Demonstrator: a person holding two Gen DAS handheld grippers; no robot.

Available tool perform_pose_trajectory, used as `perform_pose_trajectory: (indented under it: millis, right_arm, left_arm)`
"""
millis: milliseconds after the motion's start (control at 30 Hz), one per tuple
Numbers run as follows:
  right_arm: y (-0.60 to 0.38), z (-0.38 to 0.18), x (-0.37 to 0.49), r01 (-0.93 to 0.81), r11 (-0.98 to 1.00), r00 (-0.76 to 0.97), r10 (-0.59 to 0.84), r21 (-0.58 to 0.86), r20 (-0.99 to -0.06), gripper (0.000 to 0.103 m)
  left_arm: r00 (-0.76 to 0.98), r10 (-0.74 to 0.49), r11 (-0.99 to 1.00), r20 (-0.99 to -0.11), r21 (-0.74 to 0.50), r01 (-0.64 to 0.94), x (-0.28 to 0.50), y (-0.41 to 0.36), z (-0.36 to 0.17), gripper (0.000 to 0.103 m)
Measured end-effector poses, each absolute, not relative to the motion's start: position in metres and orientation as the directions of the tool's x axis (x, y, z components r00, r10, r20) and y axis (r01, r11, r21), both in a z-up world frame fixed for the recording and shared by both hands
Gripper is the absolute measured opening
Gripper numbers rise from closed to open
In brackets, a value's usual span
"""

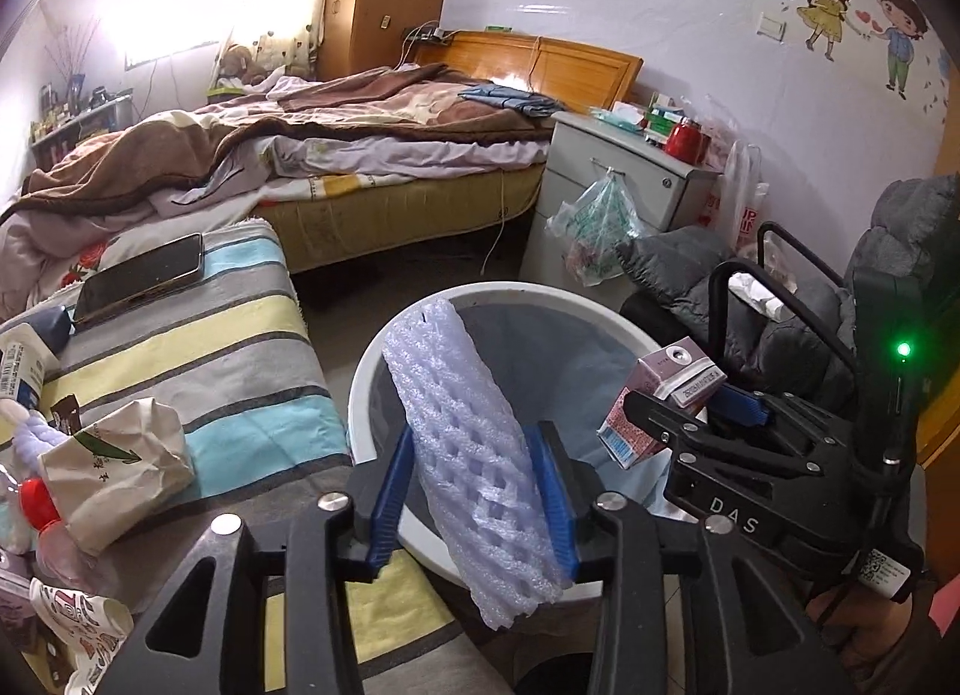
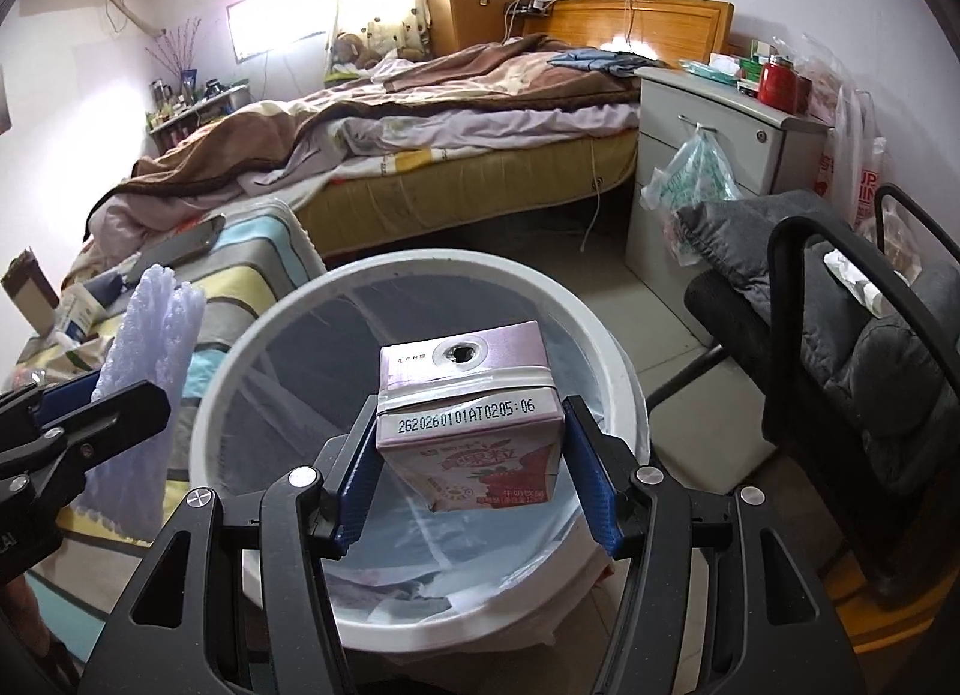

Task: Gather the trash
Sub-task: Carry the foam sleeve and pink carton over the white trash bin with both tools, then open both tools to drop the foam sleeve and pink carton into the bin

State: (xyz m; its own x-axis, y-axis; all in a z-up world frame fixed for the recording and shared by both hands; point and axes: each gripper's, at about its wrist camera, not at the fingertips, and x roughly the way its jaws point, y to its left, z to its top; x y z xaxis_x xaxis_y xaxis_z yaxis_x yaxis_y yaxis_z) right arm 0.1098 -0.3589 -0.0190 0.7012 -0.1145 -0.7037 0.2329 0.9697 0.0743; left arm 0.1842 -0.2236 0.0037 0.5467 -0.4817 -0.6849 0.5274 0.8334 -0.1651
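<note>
I hold my left gripper (image 1: 474,437) over the white trash bin (image 1: 372,371), which is lined with a thin plastic bag. Between its blue fingers (image 1: 393,491) stands a pale lilac foam net (image 1: 456,395), a tube of soft mesh that leans back and to the left over the bin's mouth. It touches both pads near their tips, so I read it as gripped, though lower down it sits closer to the right pad than to the left.

My right gripper (image 2: 471,401) also hangs above the bin, just right of the left one. Its fingers are clamped on a pink milk carton (image 2: 468,437), one pad on each side wall. The carton's top, with the punched straw hole and a printed date code, faces me, and its body hangs over the open liner.

Left of the bin lies a striped cloth (image 1: 240,347) that carries a phone (image 1: 141,278) and a crumpled paper bag (image 1: 120,455). Right of the bin stands a black chair (image 2: 840,347) with grey cushions.
</note>
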Motion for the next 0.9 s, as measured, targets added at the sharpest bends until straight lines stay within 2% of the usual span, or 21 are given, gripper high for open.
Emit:
perform_pose_trajectory:
  millis: [67, 167, 900]
  right_arm:
    - [-0.36, -0.02, 0.11, 0.228, 0.971, 0.703, -0.109, 0.077, -0.703, 0.06]
    - [-0.362, -0.019, 0.107, 0.236, 0.969, 0.708, -0.119, 0.074, -0.696, 0.068]
    - [-0.331, 0.008, 0.086, 0.19, 0.975, 0.779, -0.078, 0.116, -0.622, 0.068]
  left_arm:
    - [0.549, -0.489, 0.832, -0.678, -0.173, 0.527, 0.184, -0.222, 0.004, 0.053]
    - [0.557, -0.491, 0.834, -0.67, -0.178, 0.522, 0.184, -0.219, 0.006, 0.061]
    - [0.668, -0.414, 0.894, -0.619, -0.135, 0.428, 0.147, -0.151, 0.034, 0.061]
